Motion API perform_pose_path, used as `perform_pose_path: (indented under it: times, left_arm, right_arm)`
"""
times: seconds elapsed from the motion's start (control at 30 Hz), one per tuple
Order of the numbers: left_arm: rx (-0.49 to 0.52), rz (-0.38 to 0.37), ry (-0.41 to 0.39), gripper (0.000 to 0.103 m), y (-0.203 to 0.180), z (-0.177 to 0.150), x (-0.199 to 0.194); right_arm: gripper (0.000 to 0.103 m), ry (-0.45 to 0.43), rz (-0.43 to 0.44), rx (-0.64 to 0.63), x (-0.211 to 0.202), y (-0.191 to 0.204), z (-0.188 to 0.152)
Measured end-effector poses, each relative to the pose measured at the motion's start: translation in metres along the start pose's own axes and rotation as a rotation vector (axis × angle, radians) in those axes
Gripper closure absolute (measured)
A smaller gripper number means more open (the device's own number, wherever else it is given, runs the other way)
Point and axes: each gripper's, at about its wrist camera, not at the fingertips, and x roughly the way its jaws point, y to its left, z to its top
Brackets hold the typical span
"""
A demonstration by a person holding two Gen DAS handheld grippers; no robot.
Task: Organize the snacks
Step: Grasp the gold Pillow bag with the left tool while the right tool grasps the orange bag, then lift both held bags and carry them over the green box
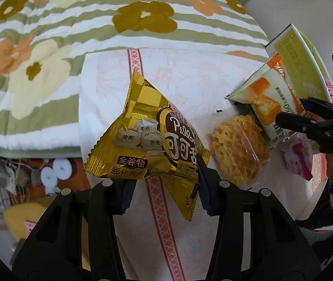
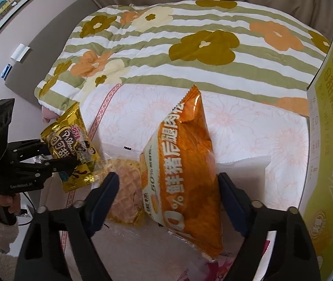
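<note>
My left gripper (image 1: 166, 175) is shut on a gold cocoa-pillow snack bag (image 1: 147, 131) and holds it above the white sheet (image 1: 189, 75). In the right wrist view that gripper (image 2: 61, 157) and the bag (image 2: 70, 140) sit at the far left. An orange and white meat-snack packet (image 2: 187, 175) lies tilted between the fingers of my right gripper (image 2: 168, 182). The right fingertip (image 2: 225, 187) touches its edge, while a gap shows at the left one. The left wrist view shows this gripper (image 1: 291, 109) and the packet (image 1: 264, 98) at the right.
A waffle snack in clear wrap (image 1: 236, 149) lies between the two packets, with a pink packet (image 1: 297, 161) beyond. A yellow-green box (image 2: 330, 164) stands at the right. A floral quilt (image 1: 96, 23) covers the bed behind. Cluttered floor (image 1: 26, 175) lies off the left edge.
</note>
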Motion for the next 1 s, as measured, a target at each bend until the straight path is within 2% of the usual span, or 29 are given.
perform_pose_path:
  times: [0.13,0.3,0.63,0.87,1.0]
  left_arm:
    - [0.008,0.000,-0.020,0.062,-0.003,-0.005,-0.005]
    - [-0.013,-0.009,-0.055,0.062,0.002,-0.009,-0.020]
    - [-0.011,-0.022,-0.143,0.062,-0.002,-0.010,-0.065]
    - [0.025,-0.049,-0.227,0.062,-0.035,0.016,-0.106]
    - [0.050,-0.082,-0.280,0.062,-0.071,0.038,-0.122]
  right_arm:
    - [0.050,-0.002,-0.024,-0.013,0.000,0.001,-0.002]
    - [0.056,-0.027,-0.021,-0.006,-0.009,0.001,-0.006]
    - [0.057,-0.150,-0.015,0.029,-0.056,0.011,-0.008]
    - [0.057,-0.261,-0.018,0.066,-0.116,0.006,-0.010]
    - [0.058,-0.315,-0.024,0.109,-0.149,-0.013,-0.014]
